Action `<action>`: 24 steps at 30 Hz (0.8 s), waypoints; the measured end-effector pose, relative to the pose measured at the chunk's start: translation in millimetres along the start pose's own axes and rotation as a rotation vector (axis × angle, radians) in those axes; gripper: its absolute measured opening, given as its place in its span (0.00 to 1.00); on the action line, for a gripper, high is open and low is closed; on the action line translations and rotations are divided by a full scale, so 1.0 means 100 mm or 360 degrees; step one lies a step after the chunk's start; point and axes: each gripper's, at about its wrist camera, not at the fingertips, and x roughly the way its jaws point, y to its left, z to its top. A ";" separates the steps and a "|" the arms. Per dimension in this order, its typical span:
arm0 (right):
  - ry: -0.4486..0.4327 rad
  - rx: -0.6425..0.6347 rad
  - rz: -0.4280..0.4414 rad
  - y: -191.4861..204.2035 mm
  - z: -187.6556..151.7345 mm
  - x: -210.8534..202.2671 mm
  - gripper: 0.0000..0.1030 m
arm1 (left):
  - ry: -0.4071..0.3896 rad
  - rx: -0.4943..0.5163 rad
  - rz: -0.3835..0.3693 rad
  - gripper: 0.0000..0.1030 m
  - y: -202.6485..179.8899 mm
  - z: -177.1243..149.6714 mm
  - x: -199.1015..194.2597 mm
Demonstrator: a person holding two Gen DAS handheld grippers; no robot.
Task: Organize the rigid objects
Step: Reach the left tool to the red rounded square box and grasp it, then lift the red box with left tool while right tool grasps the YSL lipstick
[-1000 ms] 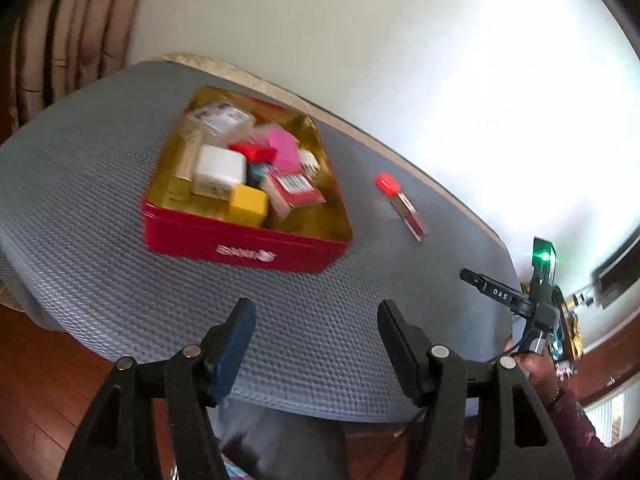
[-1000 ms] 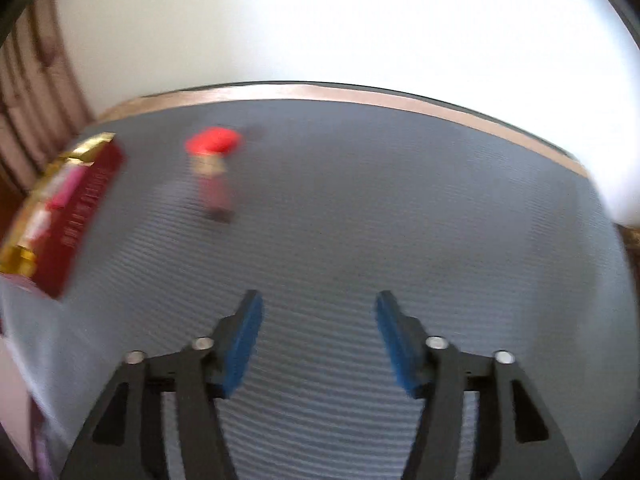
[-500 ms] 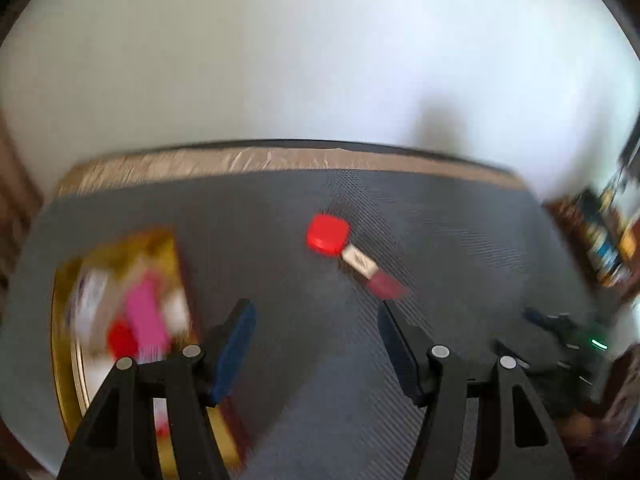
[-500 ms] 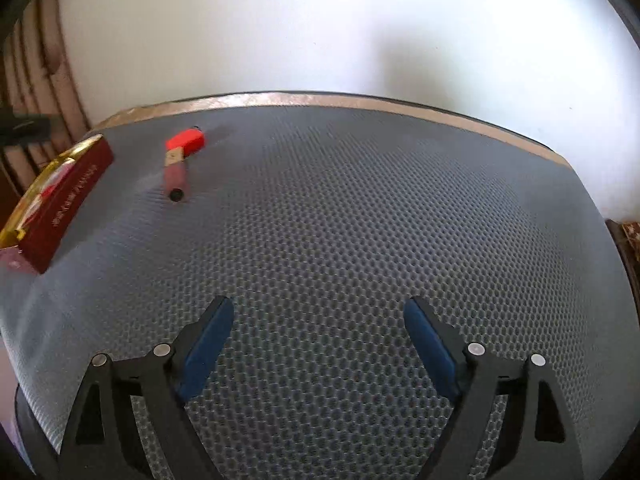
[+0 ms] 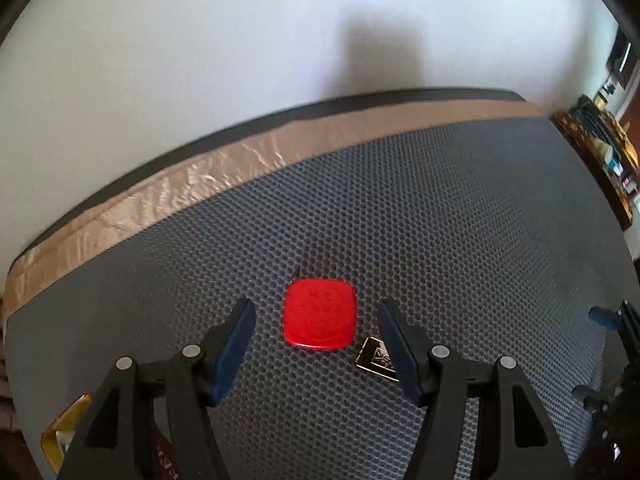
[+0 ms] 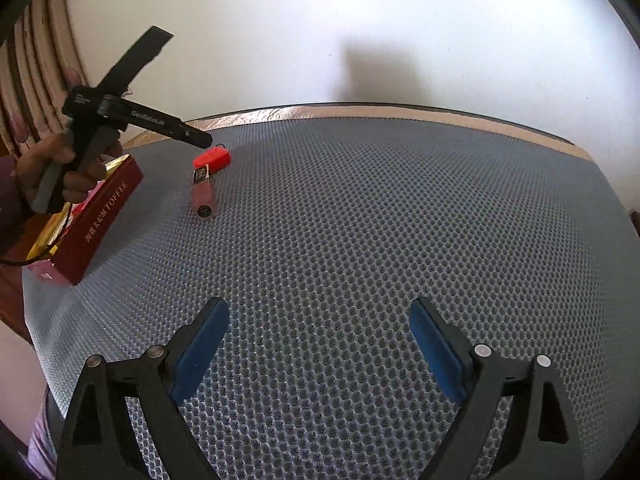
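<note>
Your left gripper [image 5: 316, 330] gapes around the red cap [image 5: 320, 314] at lower centre; square up, then close. Right gripper [image 6: 318, 344] hangs apart, empty.

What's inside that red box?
Only a peek shows: the red box has a gold inside and something pink by its rim. The left claw and the hand cover the rest.

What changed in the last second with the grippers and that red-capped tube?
The left gripper swung from the toffee tin to the red-capped tube, jaws open around its cap. The right gripper opened wider, holding nothing. Tube and tin stayed put.
</note>
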 end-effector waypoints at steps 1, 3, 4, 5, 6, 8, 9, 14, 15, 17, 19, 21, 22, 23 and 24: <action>0.0005 0.0006 0.0006 0.00 0.00 0.01 0.88 | 0.0009 0.0017 0.0000 0.63 -0.01 0.01 0.03; 0.0015 0.0019 0.0014 -0.01 0.01 0.02 0.88 | 0.0042 0.0042 -0.0018 0.63 -0.02 0.02 0.10; 0.0021 0.0025 0.0020 -0.05 0.00 0.00 0.88 | 0.0058 0.0051 -0.0020 0.63 -0.04 0.02 0.13; 0.0029 0.0033 0.0028 -0.06 0.00 0.01 0.88 | 0.0074 0.0063 -0.0024 0.63 -0.04 0.02 0.17; 0.0037 0.0040 0.0033 -0.07 0.01 0.02 0.88 | 0.0082 0.0072 -0.0017 0.63 -0.04 0.02 0.20; 0.0050 0.0055 0.0040 -0.08 0.01 0.04 0.88 | 0.0115 0.0078 -0.0014 0.63 -0.02 0.03 0.29; 0.0052 0.0060 0.0042 -0.08 0.01 0.04 0.88 | 0.0128 0.0069 -0.0025 0.63 -0.01 0.03 0.33; 0.0061 0.0059 0.0040 -0.06 0.02 0.06 0.88 | 0.0167 -0.0076 -0.0088 0.62 0.12 0.03 0.49; 0.0064 0.0062 0.0037 -0.06 0.02 0.07 0.88 | 0.0152 -0.0080 -0.0055 0.54 0.11 0.02 0.48; 0.0065 0.0067 0.0034 -0.06 0.02 0.08 0.88 | 0.0131 -0.0107 -0.0016 0.46 0.10 0.00 0.46; 0.0068 0.0066 0.0034 -0.04 0.02 0.09 0.88 | 0.0107 -0.0226 -0.0023 0.46 0.16 -0.04 0.42; 0.0066 0.0066 0.0031 -0.03 0.01 0.09 0.88 | 0.0056 -0.0307 -0.0026 0.46 0.19 -0.13 0.33; 0.0063 0.0066 0.0031 -0.03 0.01 0.09 0.88 | 0.0032 -0.0348 -0.0012 0.46 0.20 -0.18 0.27; 0.0058 0.0063 0.0035 -0.02 0.01 0.08 0.88 | 0.0004 -0.0405 -0.0008 0.46 0.22 -0.25 0.19; 0.0055 0.0058 0.0039 -0.01 0.01 0.08 0.88 | -0.0028 -0.0477 -0.0040 0.46 0.23 -0.33 0.08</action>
